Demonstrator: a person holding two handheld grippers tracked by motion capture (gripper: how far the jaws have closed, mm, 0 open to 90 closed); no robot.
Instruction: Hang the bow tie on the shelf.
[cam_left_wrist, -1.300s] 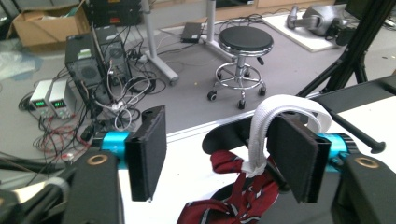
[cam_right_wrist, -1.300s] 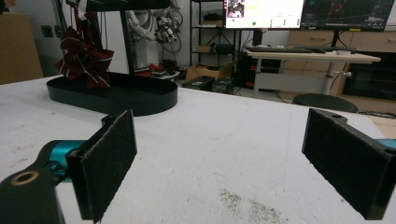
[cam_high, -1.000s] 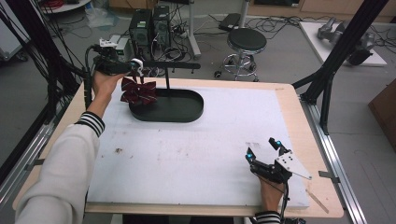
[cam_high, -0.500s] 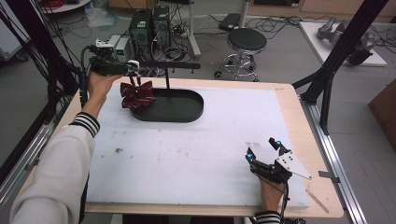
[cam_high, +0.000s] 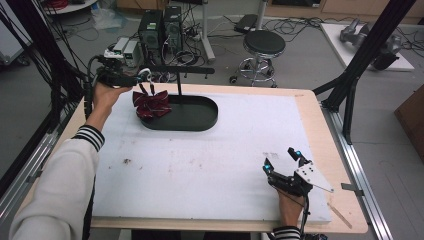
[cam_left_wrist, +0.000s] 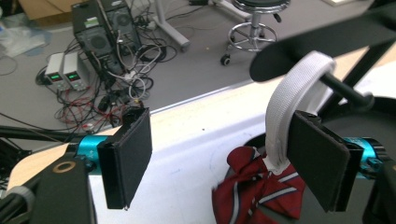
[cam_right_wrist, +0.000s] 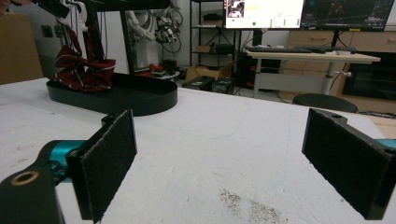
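Your left gripper, jaws apart, hangs the red striped bow tie by its white strap over the stand arm; your right gripper, open, rests far off.

A dark red bow tie with white-and-navy stripes hangs by a white strap over a black oval tray, centre left.

A red striped cloth bow tie rests on a matt black stand base over rough white foam board.
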